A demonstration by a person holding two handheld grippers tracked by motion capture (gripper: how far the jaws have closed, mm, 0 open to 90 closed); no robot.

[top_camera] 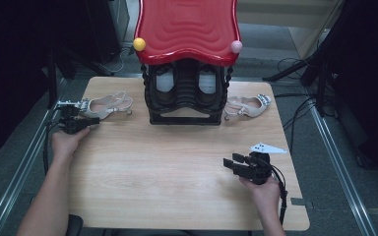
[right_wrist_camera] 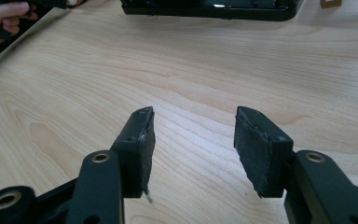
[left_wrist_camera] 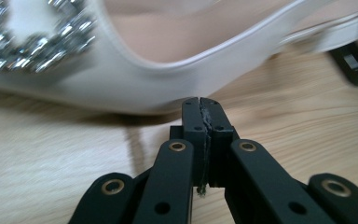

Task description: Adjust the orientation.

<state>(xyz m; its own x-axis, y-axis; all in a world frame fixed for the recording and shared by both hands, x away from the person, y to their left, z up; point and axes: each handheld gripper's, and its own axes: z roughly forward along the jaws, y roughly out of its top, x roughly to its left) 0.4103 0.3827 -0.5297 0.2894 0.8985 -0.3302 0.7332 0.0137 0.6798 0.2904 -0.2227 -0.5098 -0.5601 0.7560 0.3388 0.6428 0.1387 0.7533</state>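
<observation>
Left gripper [top_camera: 91,120] sits at the left edge of the high view, jaws pressed together with nothing between them, tips just beside the left shoe [top_camera: 106,104]. In the left gripper view the closed tips [left_wrist_camera: 200,105] meet the white shoe's [left_wrist_camera: 135,88] lower side; whether they touch it is unclear. Jewelled buckle [left_wrist_camera: 32,44] at upper left. Right gripper [top_camera: 231,163] at lower right of the table [top_camera: 177,167], jaws spread [right_wrist_camera: 193,137] over bare wood. Second shoe [top_camera: 248,105] right of the black rack [top_camera: 184,96].
</observation>
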